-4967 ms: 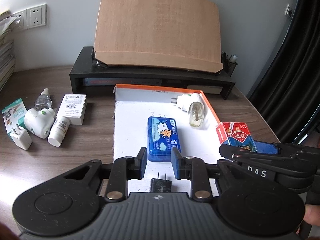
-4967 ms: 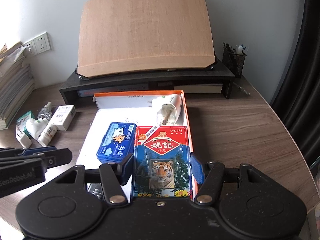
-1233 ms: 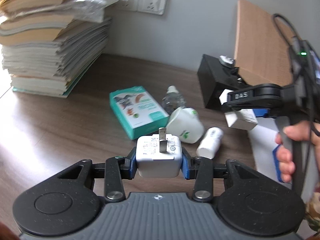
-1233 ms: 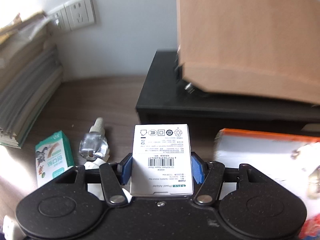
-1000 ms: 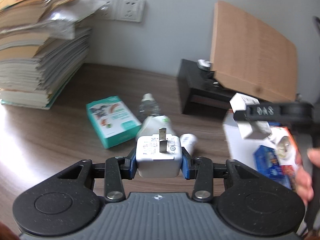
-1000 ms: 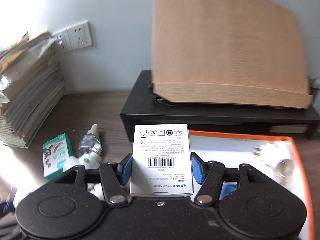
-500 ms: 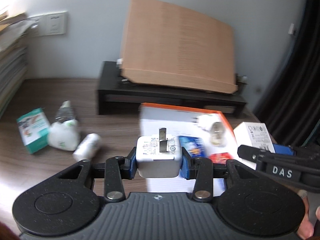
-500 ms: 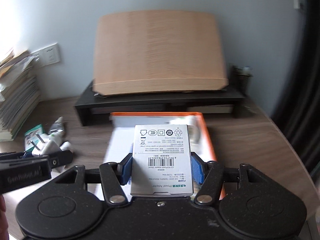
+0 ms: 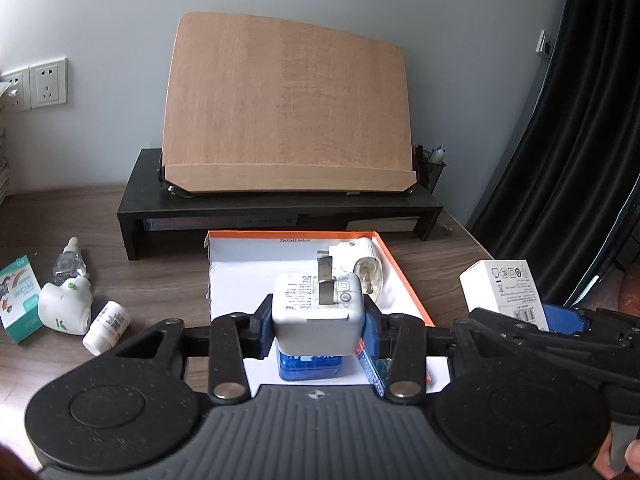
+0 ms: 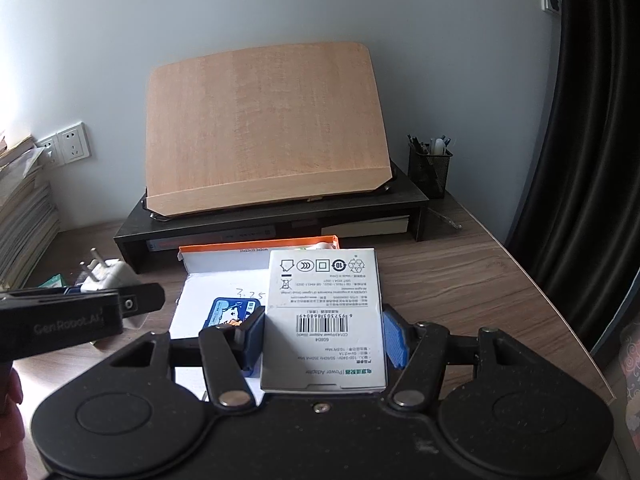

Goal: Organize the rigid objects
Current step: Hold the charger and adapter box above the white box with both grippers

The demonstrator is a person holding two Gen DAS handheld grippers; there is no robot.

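Carrying both loads above the orange-rimmed tray [image 9: 404, 276]: left claw [image 9: 318, 322] clamped on white charger [image 9: 318, 312], right claw [image 10: 324, 338] clamped on adapter box [image 10: 324, 320]. Next, probably: lowering into bare tray space, releasing.

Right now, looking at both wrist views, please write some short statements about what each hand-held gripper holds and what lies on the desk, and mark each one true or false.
1. The left hand-held gripper holds a white charger plug. True.
2. The right hand-held gripper is empty. False: it is shut on a white adapter box.
3. A blue case lies in the orange-rimmed tray. True.
4. The small white bottle stands upright inside the tray. False: it lies on its side on the desk, left of the tray.
5. The pen holder is left of the black stand. False: it is at its right end.
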